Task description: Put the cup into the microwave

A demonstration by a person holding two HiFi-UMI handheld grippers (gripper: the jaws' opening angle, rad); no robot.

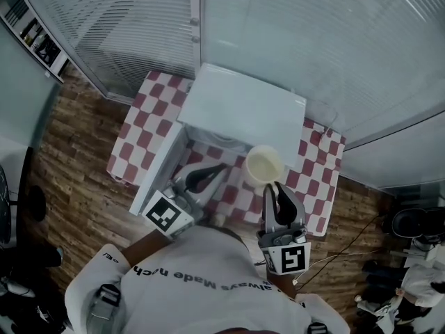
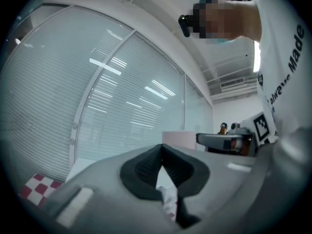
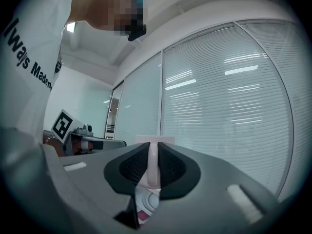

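- While the cup hangs just in front of the microwave, right of centre in the head view, the main risk is a slip. The right tool pinches only the thin wall at the rim, so a tilt on the way in could turn the cup in the jaws or drop it onto the checked worktop.
- A second hazard, judged from above, is a knock. The cup sits close to the lower edge of the oven's opening, and carrying it in too low or too far to one side could strike the frame or the door, which stands swung out at the left of the frame.
- The left tool lies near that door and the opening, and a crossing of the two tools there could jog the load.
- Whether the cup holds anything cannot be told. Its inside reads pale from above, so a spill cannot be ruled out.
- The right tool's jaws are nearly together, clamped on the cup's wall, apparently with one pad inside the rim and one outside.
- The left tool's jaws meet at the tips with nothing between them. Only a patch of checked cloth shows through the gap below.
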